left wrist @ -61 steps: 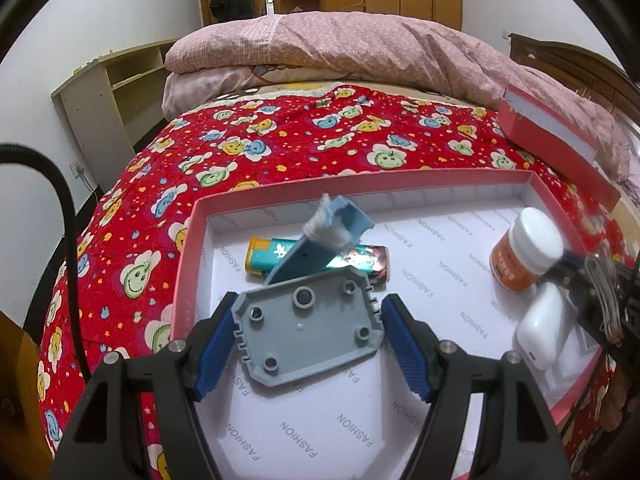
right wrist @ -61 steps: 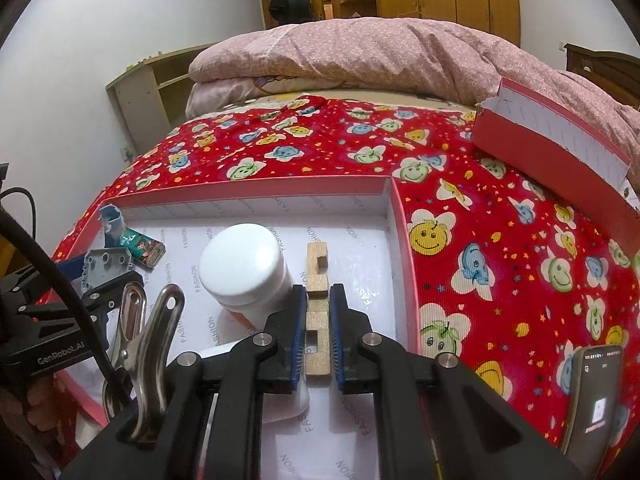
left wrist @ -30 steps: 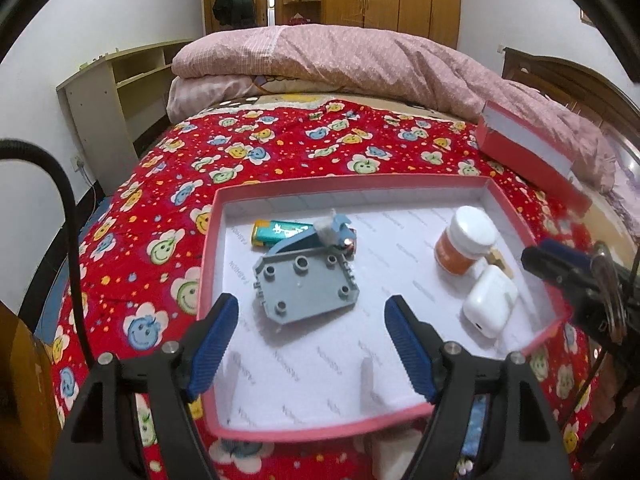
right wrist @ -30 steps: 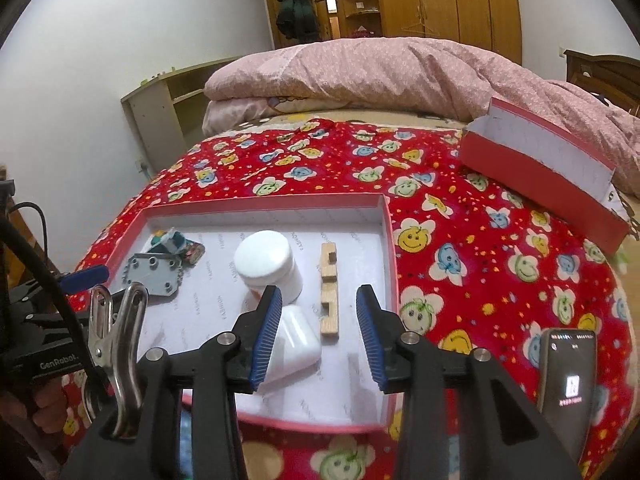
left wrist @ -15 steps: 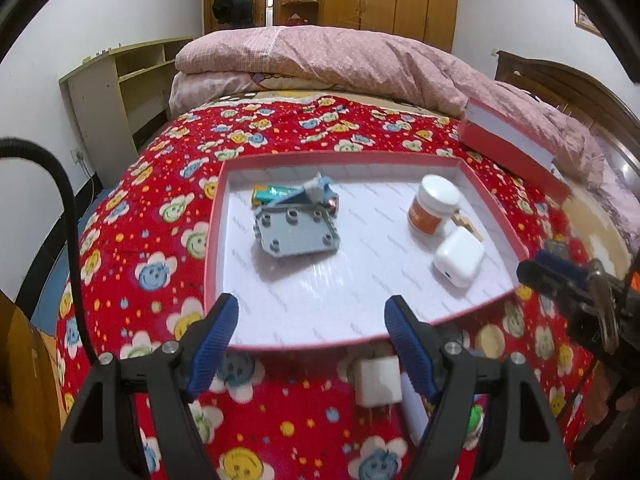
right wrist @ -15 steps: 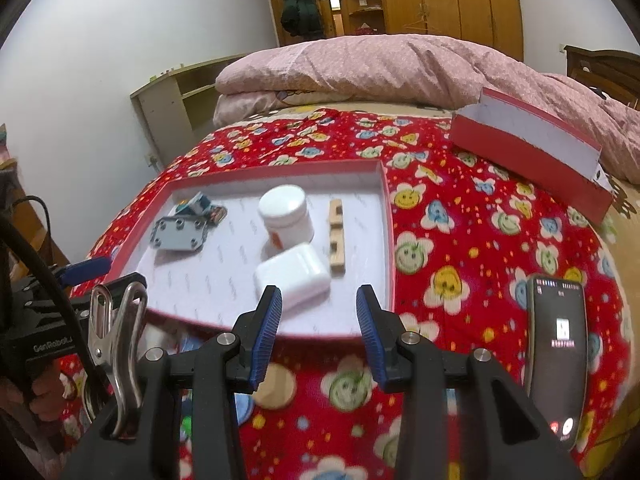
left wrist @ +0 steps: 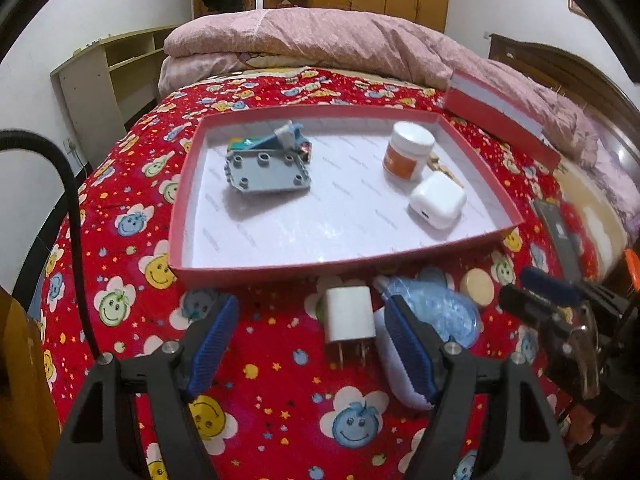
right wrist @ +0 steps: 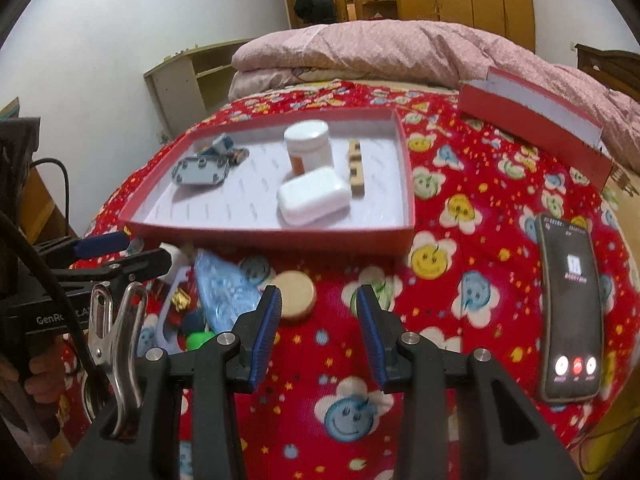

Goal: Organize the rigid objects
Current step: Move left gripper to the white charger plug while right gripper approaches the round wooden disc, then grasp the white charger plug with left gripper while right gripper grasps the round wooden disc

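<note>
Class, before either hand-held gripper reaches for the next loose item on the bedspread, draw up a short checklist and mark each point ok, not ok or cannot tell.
1. Left hand-held gripper open and empty: ok.
2. Right hand-held gripper open and empty: ok.
3. White charger plug lies free between the left fingers: ok.
4. Round wooden disc unobstructed: ok.
5. Bare floor left in the red tray: ok.
6. Phone clear of the grippers: ok.

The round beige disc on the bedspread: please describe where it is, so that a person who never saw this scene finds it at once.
Start at the shallow red box with the white lining on the red cartoon-flower bedspread. Just in front of its near wall lies the round beige disc, flat on the cloth. Its neighbours are a white plug charger and a clear blue plastic piece; it alone is round and tan.
</note>
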The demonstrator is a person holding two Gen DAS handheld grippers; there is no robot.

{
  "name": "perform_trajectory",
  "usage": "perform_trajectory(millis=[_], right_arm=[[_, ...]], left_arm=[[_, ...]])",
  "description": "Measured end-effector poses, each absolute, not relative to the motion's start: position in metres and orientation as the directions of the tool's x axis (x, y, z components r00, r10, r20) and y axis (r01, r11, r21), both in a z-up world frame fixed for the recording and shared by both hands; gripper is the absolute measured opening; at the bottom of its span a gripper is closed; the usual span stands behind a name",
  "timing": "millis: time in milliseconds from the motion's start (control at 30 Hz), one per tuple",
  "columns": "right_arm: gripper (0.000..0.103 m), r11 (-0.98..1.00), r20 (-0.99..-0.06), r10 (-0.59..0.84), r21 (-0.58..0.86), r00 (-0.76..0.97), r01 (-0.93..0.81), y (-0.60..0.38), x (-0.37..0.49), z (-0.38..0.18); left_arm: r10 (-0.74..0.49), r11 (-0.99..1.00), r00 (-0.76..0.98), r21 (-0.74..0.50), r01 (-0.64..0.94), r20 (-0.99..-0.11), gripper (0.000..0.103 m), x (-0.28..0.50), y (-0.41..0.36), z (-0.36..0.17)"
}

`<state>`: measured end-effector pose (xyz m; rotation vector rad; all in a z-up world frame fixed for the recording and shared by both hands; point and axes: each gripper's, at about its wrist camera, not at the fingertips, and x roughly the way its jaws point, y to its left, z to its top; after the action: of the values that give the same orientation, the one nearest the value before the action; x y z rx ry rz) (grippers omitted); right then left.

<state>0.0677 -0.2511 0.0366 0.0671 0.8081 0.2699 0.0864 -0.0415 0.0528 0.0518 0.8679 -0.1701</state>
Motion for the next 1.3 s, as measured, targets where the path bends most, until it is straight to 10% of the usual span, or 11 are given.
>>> perform_trajectory(millis=[300, 767, 1300], right_arm=[[0.040, 0.962, -0.705, 0.273, 0.179, 0.654, -0.208, -0.254, 0.067, 0.023], [0.041, 0.959, -0.700, 0.284, 0.198, 0.655, -0.204, -0.258, 0.067, 0.017], [0.054, 0.949, -0.693, 0.308, 0.176, 0.651, -0.262, -0.246, 0.074, 0.018]], left_arm=[[-0.049, 0.990, 0.643, 0.047, 0.131, -0.764, 0.075, 0.086, -0.041, 0.040], [-0.081, 0.983, 0.647, 0.045, 0.177, -0.758, 0.033, 0.087, -0.056, 0.029], [-0.104, 0.986, 0.644, 0.004, 0.164, -0.758, 0.026, 0.086, -0.047, 0.031]])
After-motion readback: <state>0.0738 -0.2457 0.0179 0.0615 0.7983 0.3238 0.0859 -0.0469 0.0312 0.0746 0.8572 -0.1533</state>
